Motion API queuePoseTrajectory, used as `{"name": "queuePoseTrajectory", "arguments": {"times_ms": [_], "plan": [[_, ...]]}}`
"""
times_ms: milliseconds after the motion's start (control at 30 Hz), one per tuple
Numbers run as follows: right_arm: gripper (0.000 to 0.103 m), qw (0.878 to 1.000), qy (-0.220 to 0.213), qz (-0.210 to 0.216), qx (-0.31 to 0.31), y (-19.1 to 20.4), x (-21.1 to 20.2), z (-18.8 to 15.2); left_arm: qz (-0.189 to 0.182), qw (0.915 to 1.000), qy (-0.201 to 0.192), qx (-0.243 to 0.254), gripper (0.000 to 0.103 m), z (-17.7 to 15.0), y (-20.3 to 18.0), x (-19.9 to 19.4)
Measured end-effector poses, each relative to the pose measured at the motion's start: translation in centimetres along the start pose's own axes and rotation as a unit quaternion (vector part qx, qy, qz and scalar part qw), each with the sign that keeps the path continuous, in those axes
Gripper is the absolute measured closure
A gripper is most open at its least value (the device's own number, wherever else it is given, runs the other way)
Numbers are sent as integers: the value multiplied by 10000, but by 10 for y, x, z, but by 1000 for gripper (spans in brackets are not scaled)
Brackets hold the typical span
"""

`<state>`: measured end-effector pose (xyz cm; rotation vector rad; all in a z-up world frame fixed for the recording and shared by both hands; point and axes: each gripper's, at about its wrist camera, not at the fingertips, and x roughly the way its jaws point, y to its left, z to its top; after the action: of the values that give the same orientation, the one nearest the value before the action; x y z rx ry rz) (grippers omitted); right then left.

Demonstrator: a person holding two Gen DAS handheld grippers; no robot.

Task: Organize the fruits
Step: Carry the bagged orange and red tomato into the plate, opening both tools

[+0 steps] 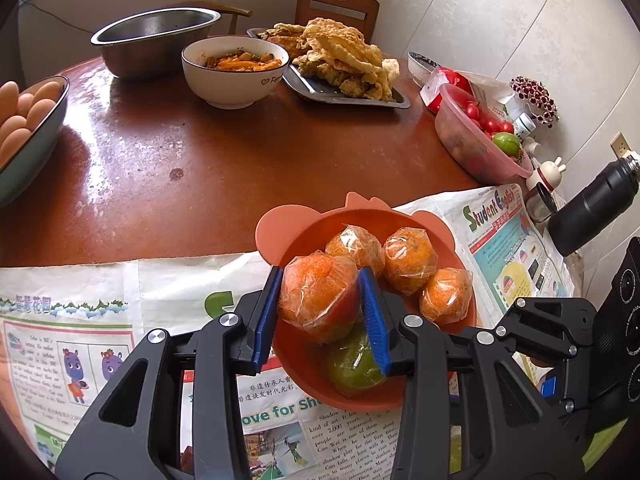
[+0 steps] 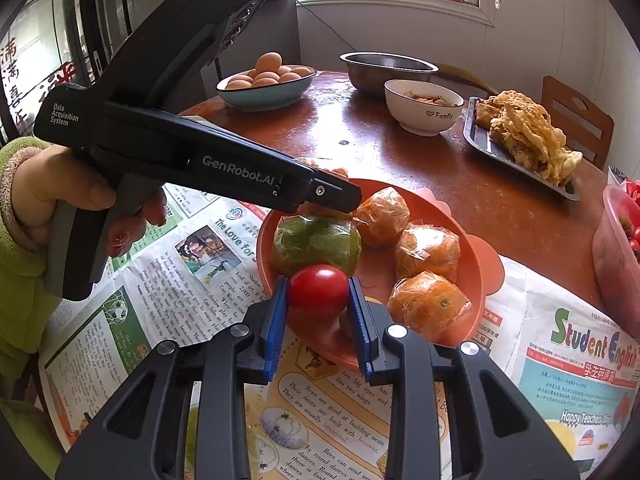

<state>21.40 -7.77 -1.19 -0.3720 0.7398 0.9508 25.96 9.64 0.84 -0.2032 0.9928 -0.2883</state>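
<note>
Left gripper pinches a wrapped orange above the orange bowl of wrapped citrus; right gripper pinches a cherry tomato over that bowl's rim. Eggs fill a teal bowl.

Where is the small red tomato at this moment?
In the right wrist view the red tomato sits clamped in the right gripper, over the near rim of the orange bowl, just before the wrapped green fruit.
</note>
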Motion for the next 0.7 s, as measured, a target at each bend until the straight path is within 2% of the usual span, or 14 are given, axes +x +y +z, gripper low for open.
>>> {"name": "queuePoseTrajectory", "arguments": {"times_ms": [200, 267, 533, 700], "plan": [[68, 10000, -34, -11, 52, 0, -3, 0, 9, 10000, -1, 4, 73, 0, 0, 0], [62, 10000, -60, -11, 71, 0, -6, -1, 11, 10000, -2, 11, 73, 0, 0, 0], [58, 9998, -137, -7, 131, -3, -13, -2, 27, 10000, 0, 25, 72, 2, -4, 3], [54, 9998, -158, -30, 146, -4, -16, -2, 46, 10000, -9, 20, 68, 3, -5, 2]]}}
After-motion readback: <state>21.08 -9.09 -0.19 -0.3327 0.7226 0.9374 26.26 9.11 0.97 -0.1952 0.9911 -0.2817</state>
